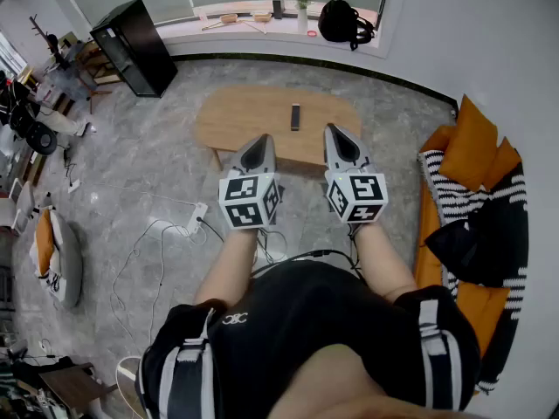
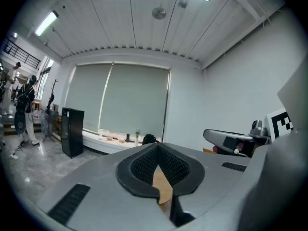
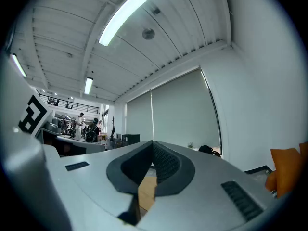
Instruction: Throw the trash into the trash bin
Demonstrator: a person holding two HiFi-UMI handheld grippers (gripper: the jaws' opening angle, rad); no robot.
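Note:
I see no trash and no trash bin that I can tell in any view. In the head view both grippers are held out level, side by side, above the near edge of an oval wooden coffee table (image 1: 244, 116). My left gripper (image 1: 260, 140) has its jaws together with nothing between them; in its own view, the left gripper (image 2: 158, 149) shows only table wood through the slit behind the tips. My right gripper (image 1: 340, 132) is likewise shut and empty, and its own view of the right gripper (image 3: 152, 147) shows the same.
A dark remote (image 1: 295, 116) lies on the table. A black cabinet (image 1: 133, 46) stands at the back left. A sofa with orange cushions (image 1: 476, 142) lines the right wall. A black bag (image 1: 342, 20) sits on the window sill. Cables and a power strip (image 1: 196, 217) lie on the floor at left.

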